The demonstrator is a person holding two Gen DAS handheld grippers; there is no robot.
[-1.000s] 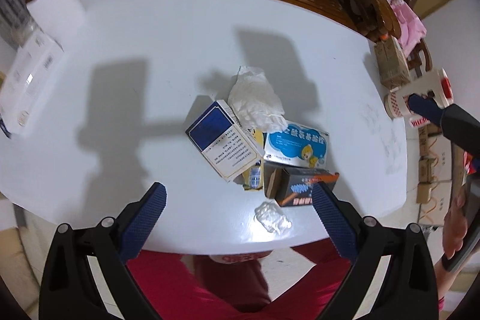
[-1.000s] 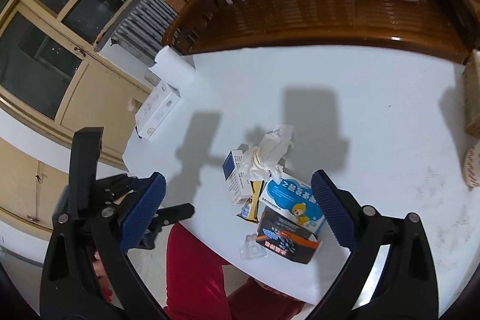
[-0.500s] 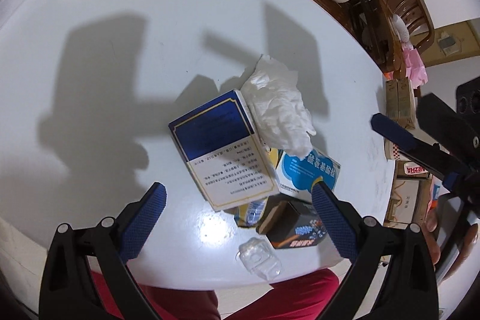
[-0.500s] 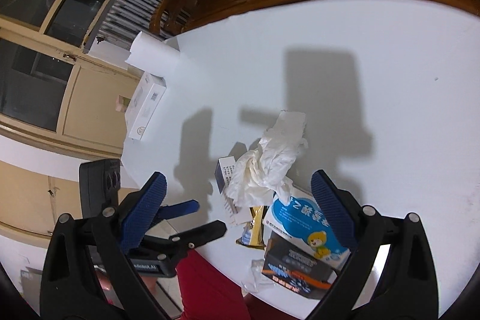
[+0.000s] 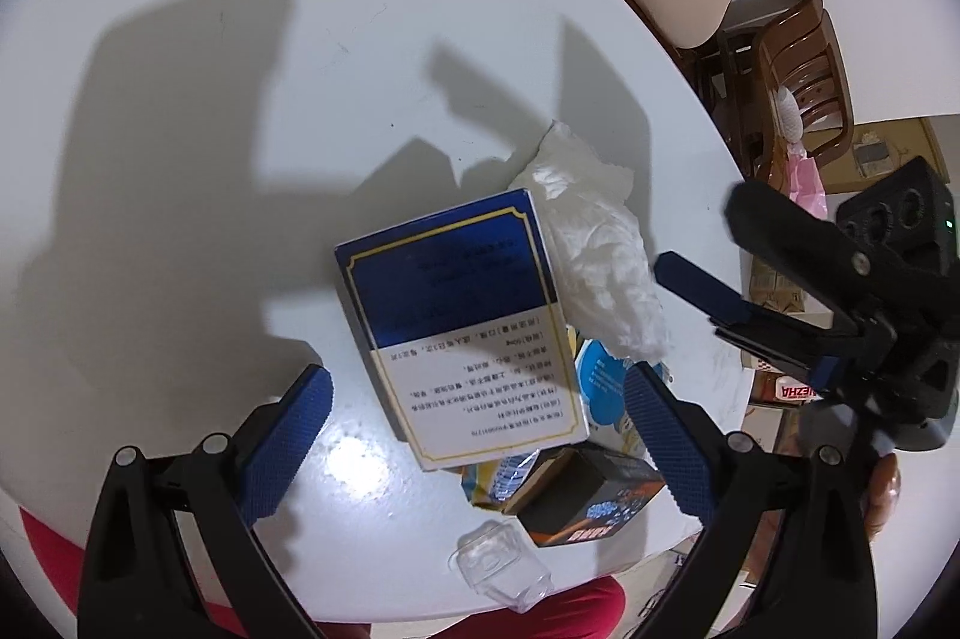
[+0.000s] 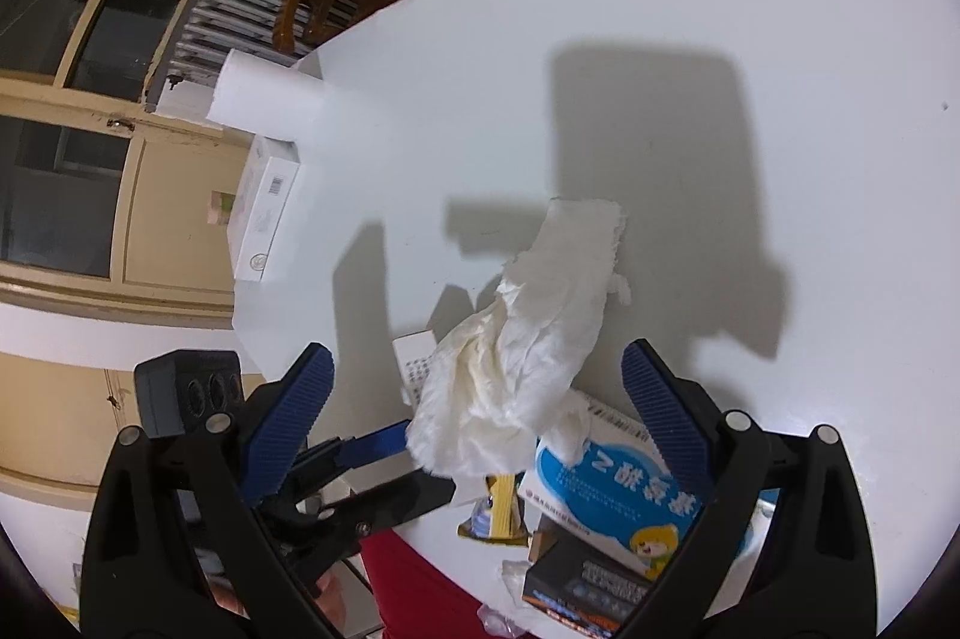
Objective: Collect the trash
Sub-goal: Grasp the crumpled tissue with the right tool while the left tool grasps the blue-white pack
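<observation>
Left wrist view: your left gripper (image 5: 474, 399) spread over blue-white box (image 5: 456, 333), frame ctr.
Right gripper (image 6: 474, 399): spread, crumpled tissue (image 6: 516, 357) betw. fingers.
Table (image 5: 180, 219): white.

- The light blue box (image 5: 600, 387) is mostly hidden in the left view, under the blue-and-white box (image 5: 462, 321) and the tissue (image 5: 600, 267).
- The yellow packet (image 6: 501, 510) shows only as a strip from under the pile.
- The black box (image 6: 585, 579) is cut off at the right view's near edge.
- Print on the blue-and-white box is too small to read.
- The clear plastic (image 5: 501, 567) is blurred in outline.
</observation>
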